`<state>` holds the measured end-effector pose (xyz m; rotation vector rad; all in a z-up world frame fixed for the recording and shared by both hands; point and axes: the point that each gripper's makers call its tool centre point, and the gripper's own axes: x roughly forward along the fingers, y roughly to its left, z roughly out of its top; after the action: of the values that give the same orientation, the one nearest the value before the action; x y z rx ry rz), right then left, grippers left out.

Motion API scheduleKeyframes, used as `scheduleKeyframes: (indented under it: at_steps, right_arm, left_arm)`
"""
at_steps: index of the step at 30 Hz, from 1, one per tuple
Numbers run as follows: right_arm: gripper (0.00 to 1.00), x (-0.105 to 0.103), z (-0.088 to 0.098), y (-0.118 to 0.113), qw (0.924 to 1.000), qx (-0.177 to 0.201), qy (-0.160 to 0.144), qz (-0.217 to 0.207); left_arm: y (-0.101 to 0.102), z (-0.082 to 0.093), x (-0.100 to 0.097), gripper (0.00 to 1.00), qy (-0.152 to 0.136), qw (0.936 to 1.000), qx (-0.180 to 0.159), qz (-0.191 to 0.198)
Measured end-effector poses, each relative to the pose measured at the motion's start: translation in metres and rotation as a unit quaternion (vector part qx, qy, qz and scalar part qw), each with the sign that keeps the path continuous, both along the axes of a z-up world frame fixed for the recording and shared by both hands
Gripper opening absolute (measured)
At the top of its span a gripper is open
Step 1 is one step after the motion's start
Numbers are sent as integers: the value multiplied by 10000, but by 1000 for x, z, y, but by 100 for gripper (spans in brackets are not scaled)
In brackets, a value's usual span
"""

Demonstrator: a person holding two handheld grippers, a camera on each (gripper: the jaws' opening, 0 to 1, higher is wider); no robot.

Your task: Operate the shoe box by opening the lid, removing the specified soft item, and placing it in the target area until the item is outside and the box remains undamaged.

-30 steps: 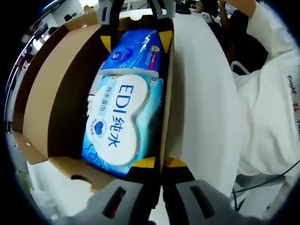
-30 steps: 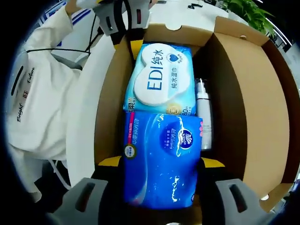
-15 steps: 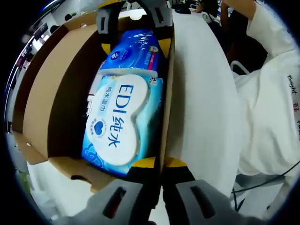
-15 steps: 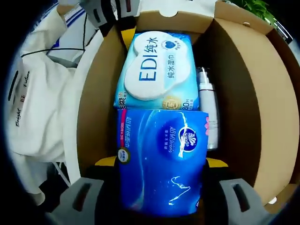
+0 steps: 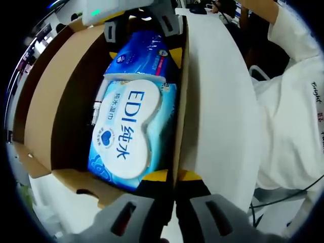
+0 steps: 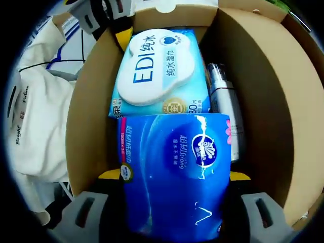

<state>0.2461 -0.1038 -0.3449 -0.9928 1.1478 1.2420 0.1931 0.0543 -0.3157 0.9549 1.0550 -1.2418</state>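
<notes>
Surface: white tabletop (image 5: pixel 217 101) under an open brown cardboard shoe box (image 5: pixel 55 101), with a person in a white sweatshirt (image 5: pixel 298 126) at the right of the left gripper view.
Left gripper view, gripper: left gripper (image 5: pixel 170 178) sits at the near right corner of the box, its yellow-tipped jaws clenched together on the edge of the box's right wall, steadying it.
Left gripper view, contents: pale blue pack of wet wipes with a white lid marked EDI (image 5: pixel 129 131) lies flat in the near part; blue plastic-wrapped soft tissue pack (image 5: pixel 142 55) is at the far end, between the right gripper's yellow tips.
Left gripper view, side item: slim silver bottle (image 5: pixel 96 104) lies along the left of the wipes.
Right gripper view, gripper: right gripper (image 6: pixel 172 177) is grasping the tissue pack (image 6: pixel 172 172), one yellow tip on each long side.
Right gripper view, item place: tissue pack sits at the near end, inside the box walls, touching the wipes pack (image 6: pixel 159 76) beyond it.
Right gripper view, neighbour: silver bottle (image 6: pixel 223 106) lies just right of both packs.
Right gripper view, lid: open, its panel (image 6: pixel 283 86) standing at the right.
Handling: likely light, squashy and slick in its film; a hold across the middle of its width suits it, firm enough not to slip.
Risk: dragging it against the cardboard walls could tear them.
</notes>
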Motion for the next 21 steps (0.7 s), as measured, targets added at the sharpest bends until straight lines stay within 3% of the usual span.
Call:
scheduleKeyframes:
  at_steps: [3,7,13,19,21]
  right_arm:
    - [79,2,1,0,9999,-101,-72,31]
    - [75,4,2,-2,9998,-172,-106,28]
    - [70,0,7,-2,9999,-92,-61,62]
    - [68,1,14,-1,9994,327,-48,104]
    - [67,5,17,2,9973,722,0,89]
  left_arm:
    - [0,-1,-5,2,-5,10000,0,8]
    - [1,1,8,2,0,10000,-2,8]
    - [3,0,0,2,12,10000,-6,1]
    - [4,1,4,2,16,10000,-16,-4]
    - [4,2,7,2,10,10000,-16,1]
